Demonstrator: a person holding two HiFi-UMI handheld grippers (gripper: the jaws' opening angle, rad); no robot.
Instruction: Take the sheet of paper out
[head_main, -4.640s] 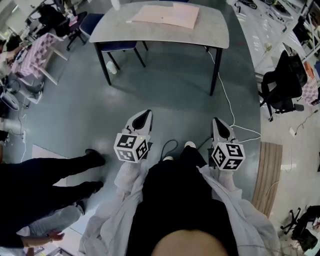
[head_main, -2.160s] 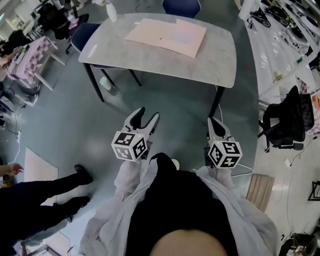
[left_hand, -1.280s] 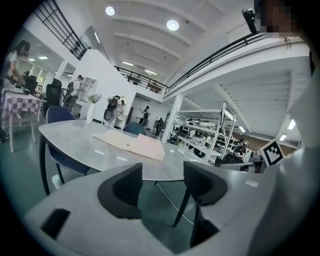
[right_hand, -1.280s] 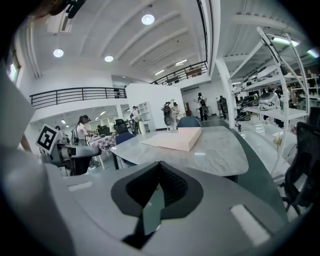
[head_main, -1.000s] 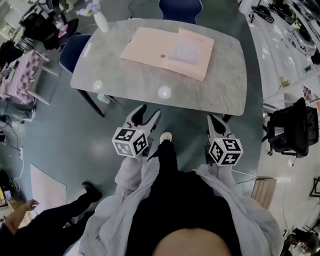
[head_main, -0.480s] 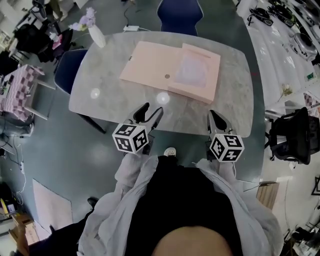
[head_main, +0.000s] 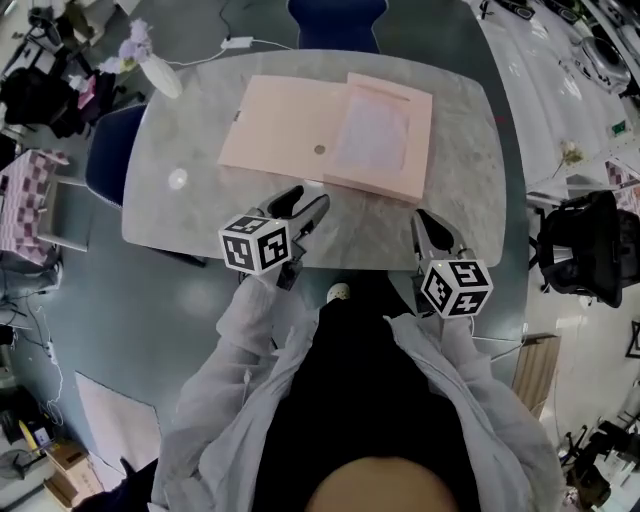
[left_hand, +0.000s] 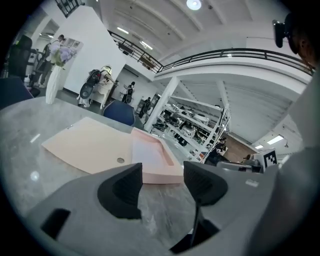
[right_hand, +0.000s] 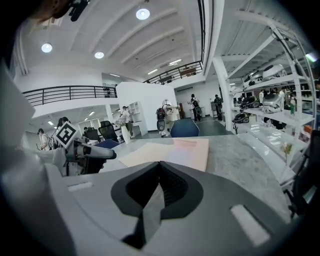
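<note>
An open pink file box (head_main: 275, 140) lies flat on the grey table (head_main: 460, 180). Its tray half holds a pale sheet of paper (head_main: 372, 135). My left gripper (head_main: 305, 203) is open with nothing between its fingers, hovering over the table just short of the box's near edge. In the left gripper view the box (left_hand: 95, 145) and the sheet (left_hand: 149, 151) lie beyond the open left gripper (left_hand: 162, 182). My right gripper (head_main: 425, 222) is shut and empty at the table's near edge, right of the box. The right gripper view shows the right gripper (right_hand: 159, 187) closed, with the box (right_hand: 170, 152) ahead.
A white vase with flowers (head_main: 150, 65) stands at the table's far left corner. A blue chair (head_main: 335, 12) is at the far side, another chair (head_main: 105, 160) at the left end, and a black office chair (head_main: 580, 245) to the right.
The person has walked up to the table, so the box came closer. Both grippers now reach over the near edge. The left gripper's jaws went from shut to open.
</note>
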